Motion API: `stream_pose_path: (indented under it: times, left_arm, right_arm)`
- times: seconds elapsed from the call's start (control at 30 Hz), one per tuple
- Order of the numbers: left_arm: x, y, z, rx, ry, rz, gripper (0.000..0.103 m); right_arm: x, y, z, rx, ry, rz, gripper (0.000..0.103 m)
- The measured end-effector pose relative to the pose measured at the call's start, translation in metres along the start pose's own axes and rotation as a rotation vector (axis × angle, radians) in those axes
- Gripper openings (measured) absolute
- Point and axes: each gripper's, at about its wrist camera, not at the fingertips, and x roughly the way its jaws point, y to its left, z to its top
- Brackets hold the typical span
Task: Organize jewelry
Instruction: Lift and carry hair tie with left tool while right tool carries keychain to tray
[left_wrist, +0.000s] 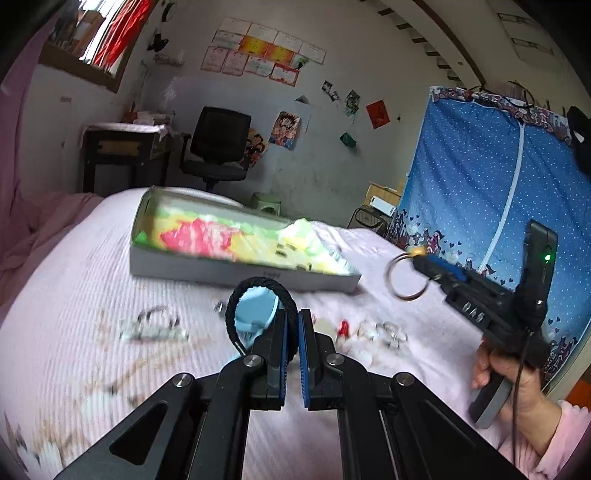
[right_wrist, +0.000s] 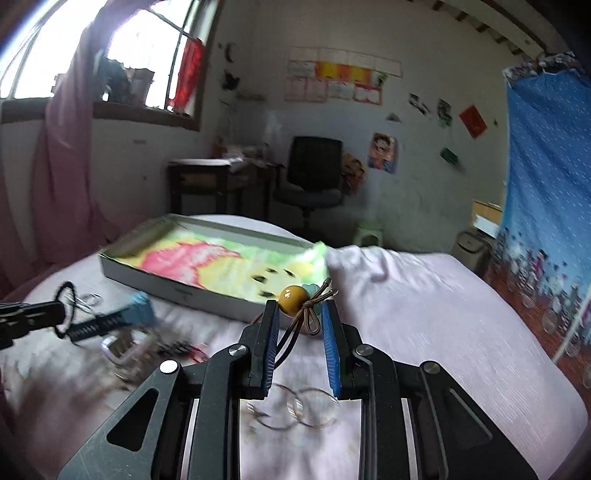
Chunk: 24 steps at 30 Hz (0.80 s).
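Pink ribbed bedspread (left_wrist: 92, 266) covers the bed where I am working, with a black office chair (left_wrist: 218, 147) and paper sheets pinned to the white wall behind it. On the bed lies a shallow grey cardboard box (left_wrist: 243, 273) lined with a cloth printed in green, yellow and pink.

My left tool (left_wrist: 293, 325) is pinched nearly shut on a black braided hair loop (left_wrist: 258, 291), which arches up and to the left from between the blue pads; a pale blue piece shows through the loop. Loose silver rings and clear trinkets (left_wrist: 155, 325) are scattered on the bedspread just past the tool, blurred, along with a small red item (left_wrist: 344, 326).

My right tool (right_wrist: 299, 314) stands narrow, its pads holding a thin brown elastic hair tie with a mustard-yellow round bead (right_wrist: 291, 295); the bead sits at the fingertips in front of the box's near wall. From the left camera, a silver ring (left_wrist: 406, 277) hangs from that tool's tip, above the bed. Two thin wire hoops (right_wrist: 295, 406) lie on the bedspread under the right tool.
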Motion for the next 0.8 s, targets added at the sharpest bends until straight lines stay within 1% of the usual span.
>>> stream_pose_path:
  times: [0.13, 0.23, 0.3, 0.37, 0.47, 0.57, 0.7, 0.8]
  left_arm:
    - [0.007, -0.006, 0.024, 0.047, -0.028, 0.003, 0.006]
    - [0.022, -0.008, 0.045, 0.097, -0.033, 0.017, 0.006]
    - [0.034, -0.006, 0.058, 0.112, -0.027, 0.029, 0.006]
    - [0.047, 0.000, 0.068, 0.104, -0.013, 0.034, 0.006]
    - [0.072, 0.014, 0.081, 0.066, 0.032, 0.044, 0.006]
    - [0.098, 0.026, 0.087, 0.033, 0.094, 0.076, 0.006]
    - [0.126, 0.039, 0.092, -0.010, 0.187, 0.100, 0.006]
    - [0.141, 0.045, 0.091, -0.023, 0.254, 0.129, 0.006]
  right_arm:
    - [0.018, 0.017, 0.009, -0.021, -0.017, 0.072, 0.021]
    - [0.030, 0.027, 0.018, -0.025, -0.032, 0.119, 0.021]
    - [0.044, 0.030, 0.027, -0.003, -0.039, 0.158, 0.021]
    - [0.065, 0.030, 0.035, 0.047, -0.028, 0.201, 0.021]
    - [0.096, 0.032, 0.036, 0.113, 0.010, 0.240, 0.021]
    - [0.129, 0.036, 0.030, 0.159, 0.064, 0.270, 0.021]
    - [0.157, 0.044, 0.019, 0.171, 0.121, 0.281, 0.021]
    - [0.173, 0.045, 0.011, 0.182, 0.173, 0.275, 0.021]
